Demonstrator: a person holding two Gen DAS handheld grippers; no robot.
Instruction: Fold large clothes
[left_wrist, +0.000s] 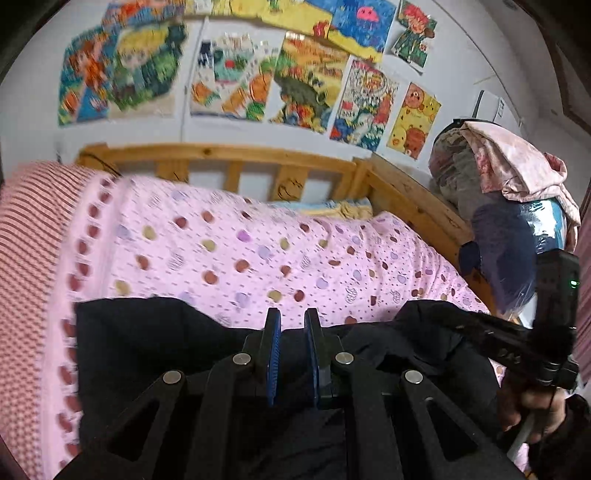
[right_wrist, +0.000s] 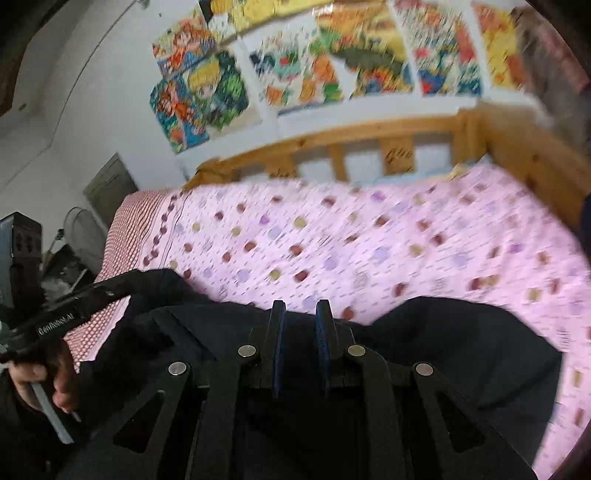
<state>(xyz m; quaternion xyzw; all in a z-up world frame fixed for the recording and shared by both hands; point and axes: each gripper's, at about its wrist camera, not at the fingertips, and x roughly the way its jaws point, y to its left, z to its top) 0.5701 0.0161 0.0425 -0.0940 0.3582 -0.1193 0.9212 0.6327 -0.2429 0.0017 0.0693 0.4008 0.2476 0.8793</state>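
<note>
The left claw has its blue pads slightly parted with nothing visibly between the tips; the right claw looks the same. A dark garment lies on the pink dotted bedspread, spread beneath and to both sides of each claw, its edge near the fingertips.

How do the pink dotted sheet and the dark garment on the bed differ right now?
The pink dotted sheet is pale and patterned; the dark garment is plain and near black. The sheet lies spread across the bed; the garment is bunched in folds at the near edge, covering far less. Both are fabric lying on the bed.
</note>
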